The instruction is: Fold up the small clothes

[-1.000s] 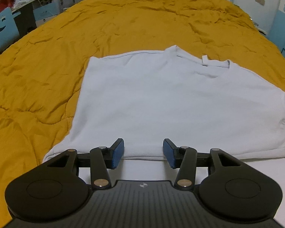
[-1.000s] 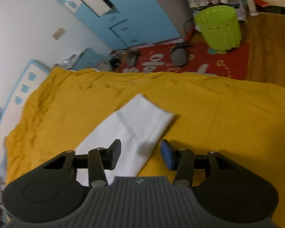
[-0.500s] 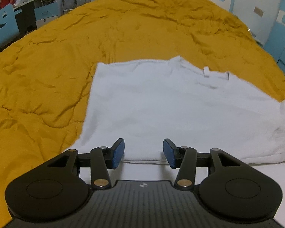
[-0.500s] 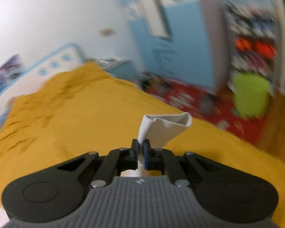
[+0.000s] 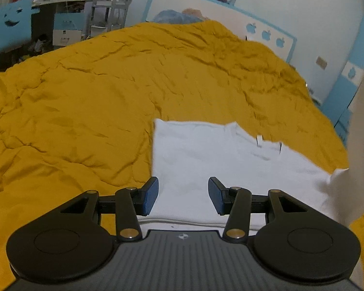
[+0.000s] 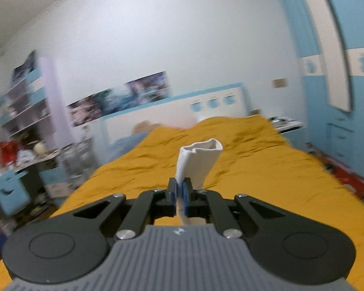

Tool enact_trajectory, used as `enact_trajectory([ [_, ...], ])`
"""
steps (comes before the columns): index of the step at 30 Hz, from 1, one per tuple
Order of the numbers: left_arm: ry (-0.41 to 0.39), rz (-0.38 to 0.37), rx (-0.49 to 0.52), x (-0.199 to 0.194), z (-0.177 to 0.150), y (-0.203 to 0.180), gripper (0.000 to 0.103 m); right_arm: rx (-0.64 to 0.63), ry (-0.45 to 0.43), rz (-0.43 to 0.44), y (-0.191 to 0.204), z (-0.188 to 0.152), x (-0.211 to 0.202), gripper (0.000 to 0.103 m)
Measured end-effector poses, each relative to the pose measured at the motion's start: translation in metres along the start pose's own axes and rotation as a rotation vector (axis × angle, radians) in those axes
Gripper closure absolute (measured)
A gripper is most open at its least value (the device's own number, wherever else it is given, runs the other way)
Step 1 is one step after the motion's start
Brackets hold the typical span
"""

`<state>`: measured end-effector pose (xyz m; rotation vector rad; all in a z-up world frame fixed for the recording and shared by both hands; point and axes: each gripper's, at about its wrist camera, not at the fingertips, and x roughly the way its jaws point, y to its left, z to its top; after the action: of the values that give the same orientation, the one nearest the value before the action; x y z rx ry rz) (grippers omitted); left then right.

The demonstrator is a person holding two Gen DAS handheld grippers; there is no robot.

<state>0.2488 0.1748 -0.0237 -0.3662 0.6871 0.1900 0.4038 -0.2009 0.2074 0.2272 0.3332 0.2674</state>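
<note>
Shirt (image 5: 218,160), one, white, lies flat on the mustard quilt (image 5: 97,97) near the bed's foot edge, its collar toward the headboard (image 6: 172,111). Its sleeve (image 6: 197,162) is lifted, clamped in the right tongs (image 6: 180,191). Left tongs (image 5: 183,195) hover apart over the hem, holding nothing. Three apple cutouts mark the headboard; posters line the white wall; blue wardrobes stand beside the bed.
</note>
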Motion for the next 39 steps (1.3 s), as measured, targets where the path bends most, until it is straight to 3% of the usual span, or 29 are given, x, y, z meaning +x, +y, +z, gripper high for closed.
enact_trajectory([
  [4, -0.027, -0.042, -0.043, -0.012, 0.014, 0.022, 0.052, -0.026, 0.082, 0.067, 0.078, -0.047, 0.032, 0.103],
  [8, -0.054, -0.058, -0.034, -0.026, 0.038, 0.039, 0.053, -0.054, 0.202, 0.099, 0.134, -0.121, 0.068, 0.103],
  [13, -0.045, -0.103, -0.058, -0.022, 0.052, 0.058, 0.053, -0.048, 0.396, 0.139, 0.180, -0.224, 0.115, 0.103],
  [15, -0.049, -0.147, -0.075, -0.017, 0.046, 0.063, 0.047, -0.038, 0.473, 0.160, 0.188, -0.259, 0.132, 0.103],
  [18, -0.032, -0.217, -0.108, -0.003, 0.034, 0.068, 0.041, -0.056, 0.549, 0.221, 0.199, -0.299, 0.143, 0.094],
  [20, -0.013, -0.233, -0.124, 0.007, 0.030, 0.071, 0.041, -0.043, 0.582, 0.288, 0.199, -0.311, 0.142, 0.081],
  [22, 0.009, -0.237, -0.143, 0.019, 0.028, 0.073, 0.041, -0.024, 0.578, 0.325, 0.195, -0.312, 0.141, 0.069],
  [26, 0.046, -0.250, -0.170, 0.040, 0.025, 0.073, 0.041, 0.016, 0.576, 0.358, 0.173, -0.305, 0.136, 0.067],
  [29, 0.079, -0.218, -0.158, 0.059, 0.020, 0.070, 0.041, 0.021, 0.555, 0.329, 0.145, -0.281, 0.123, 0.067],
  [34, 0.119, -0.157, -0.108, 0.087, 0.011, 0.058, 0.041, 0.002, 0.510, 0.190, 0.074, -0.269, 0.114, 0.067],
  [39, 0.117, -0.131, -0.071, 0.102, 0.013, 0.052, 0.041, 0.029, 0.462, -0.035, -0.032, -0.255, 0.116, 0.067],
])
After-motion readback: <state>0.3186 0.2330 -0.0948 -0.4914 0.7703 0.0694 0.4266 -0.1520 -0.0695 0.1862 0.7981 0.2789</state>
